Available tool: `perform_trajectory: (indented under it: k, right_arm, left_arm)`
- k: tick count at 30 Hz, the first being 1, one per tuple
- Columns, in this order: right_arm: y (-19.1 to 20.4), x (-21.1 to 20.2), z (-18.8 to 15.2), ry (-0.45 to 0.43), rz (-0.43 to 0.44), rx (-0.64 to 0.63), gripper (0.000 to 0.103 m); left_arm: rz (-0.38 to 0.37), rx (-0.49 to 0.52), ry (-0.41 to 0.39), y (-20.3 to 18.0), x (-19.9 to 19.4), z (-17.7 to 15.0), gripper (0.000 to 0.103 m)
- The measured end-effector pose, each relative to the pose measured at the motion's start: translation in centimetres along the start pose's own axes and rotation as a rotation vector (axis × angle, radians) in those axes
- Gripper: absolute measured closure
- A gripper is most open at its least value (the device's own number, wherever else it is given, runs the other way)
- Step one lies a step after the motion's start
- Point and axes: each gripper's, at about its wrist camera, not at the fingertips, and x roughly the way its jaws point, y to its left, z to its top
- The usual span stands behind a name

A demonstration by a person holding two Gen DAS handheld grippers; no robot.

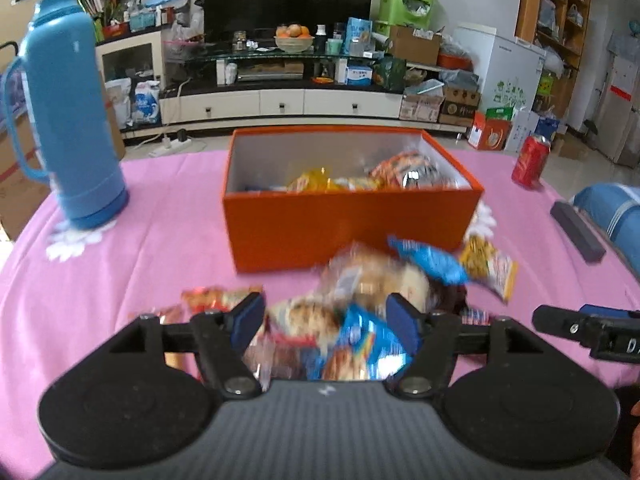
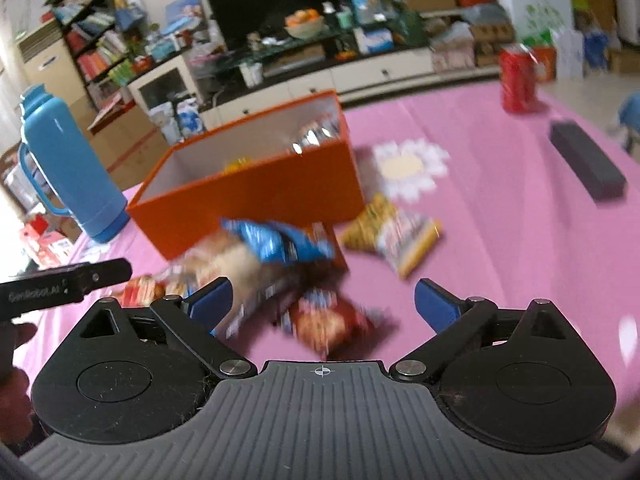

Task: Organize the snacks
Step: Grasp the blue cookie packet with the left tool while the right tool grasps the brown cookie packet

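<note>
An orange box (image 1: 352, 228) stands on the pink tablecloth and holds several snack packets (image 1: 400, 174); it also shows in the right wrist view (image 2: 256, 196). A loose pile of snack packets (image 1: 360, 304) lies in front of it. My left gripper (image 1: 326, 318) is open above the pile, empty. My right gripper (image 2: 322, 300) is open and empty over a red packet (image 2: 324, 322), with a blue packet (image 2: 276, 242) and a yellow packet (image 2: 390, 236) beyond. The views are motion-blurred.
A blue thermos (image 1: 68, 120) stands at the left on the table. A red can (image 1: 530, 160) is at the far right. A dark flat bar (image 2: 586, 160) lies at the right. Part of my right gripper shows in the left wrist view (image 1: 588, 328).
</note>
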Motion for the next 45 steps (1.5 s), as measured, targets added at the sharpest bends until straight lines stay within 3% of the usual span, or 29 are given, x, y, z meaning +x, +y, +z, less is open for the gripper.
perform_trajectory:
  k: [4,8,11,17,23,26,29,33,35,37,41,45]
  right_arm:
    - [-0.6,-2.3,-2.7,-0.004,-0.014,-0.006,0.016]
    - [-1.2,-2.9,-4.3,-0.031,-0.058,-0.043,0.014]
    - [-2.3,-2.5,-5.1,-0.025,-0.064,-0.021,0.014]
    - [-3.5,-1.9,-5.3,-0.048,-0.041,0.013,0.014]
    - [-5.3,-0.9,-5.2,-0.015,-0.002,0.133,0.014]
    - [-6.0,-0.7,-5.3,-0.009,0.016,0.185,0.014]
    - [-6.4,-0.4,-5.3,0.001,0.025,0.211,0.013]
    - [-6.1,0.0,-5.3,0.014,0.032,0.204,0.013]
    - [-6.2,0.0,-5.2,0.015,0.034,0.206,0.013]
    - [-6.3,0.0,-5.3,0.013,0.037,0.212,0.013]
    - [-6.0,0.3,-5.3,0.02,0.023,0.199,0.013]
    - [-5.8,0.5,-5.3,0.027,0.007,0.181,0.013]
  left_arm:
    - [-0.002,-0.017,0.013,-0.1,-2.8,-4.1,0.03]
    - [0.001,-0.037,0.083,0.2,-4.1,-8.9,0.03]
    - [0.006,-0.045,0.127,0.5,-3.9,-10.3,0.03]
    - [0.004,-0.024,0.087,-0.1,-2.9,-7.9,0.03]
    - [-0.044,0.114,0.046,-2.5,1.4,-5.0,0.03]
    - [-0.094,0.212,0.068,-3.2,3.9,-4.3,0.03]
    - [-0.075,0.321,0.08,-3.4,5.8,-4.1,0.03]
    - [-0.133,0.332,0.127,-2.8,8.1,-3.6,0.03]
    - [-0.146,0.357,0.146,-3.1,8.6,-3.8,0.037]
    - [-0.124,0.353,0.169,-3.5,8.7,-4.3,0.055]
    - [-0.085,0.24,0.188,-3.4,6.5,-5.2,0.054]
    - [-0.001,0.114,0.233,-3.0,4.3,-6.6,0.054]
